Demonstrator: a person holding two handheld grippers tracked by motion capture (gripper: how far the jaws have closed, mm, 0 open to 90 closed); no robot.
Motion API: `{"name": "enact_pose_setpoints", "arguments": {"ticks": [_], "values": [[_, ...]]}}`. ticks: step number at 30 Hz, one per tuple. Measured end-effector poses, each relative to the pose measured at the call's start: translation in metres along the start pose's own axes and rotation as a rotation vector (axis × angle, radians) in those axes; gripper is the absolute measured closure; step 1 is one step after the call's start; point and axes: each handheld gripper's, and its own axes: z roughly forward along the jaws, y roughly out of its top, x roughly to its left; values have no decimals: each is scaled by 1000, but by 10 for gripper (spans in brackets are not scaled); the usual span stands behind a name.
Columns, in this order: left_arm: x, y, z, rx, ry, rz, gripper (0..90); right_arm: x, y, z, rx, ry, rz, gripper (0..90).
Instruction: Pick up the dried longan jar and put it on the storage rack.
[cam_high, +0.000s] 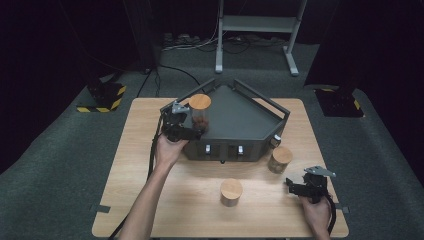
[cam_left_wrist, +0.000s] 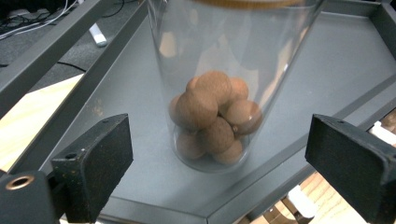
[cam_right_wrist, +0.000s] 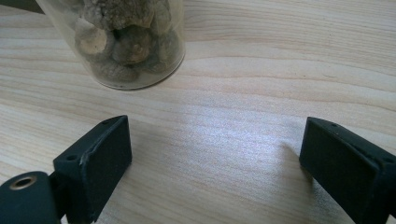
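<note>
Both hand-held grippers (cam_high: 192, 131) (cam_high: 292, 186) wide open, level.

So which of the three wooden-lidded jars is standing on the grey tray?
The jar of brown balls, by the left gripper. The other two jars stand on the wooden table.

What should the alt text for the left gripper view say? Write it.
A clear jar holding round brown fruits stands on a grey tray. The left gripper is open, its black pads on either side of the jar without touching it.
</note>
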Motion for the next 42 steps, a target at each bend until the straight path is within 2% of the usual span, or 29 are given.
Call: {"name": "enact_pose_setpoints", "arguments": {"ticks": [19,22,27,42], "values": [[1,-8,-11,-17,3,0,77,0,0,0,0,0,0,87],[2,-9,-13,-7,1,9,77,0,0,0,0,-1,1,87],[1,-12,-16,-15,-4,-14,77,0,0,0,0,-1,1,87],[7,-19,-26,-22,5,-18,77,0,0,0,0,-1,1,88]]}}
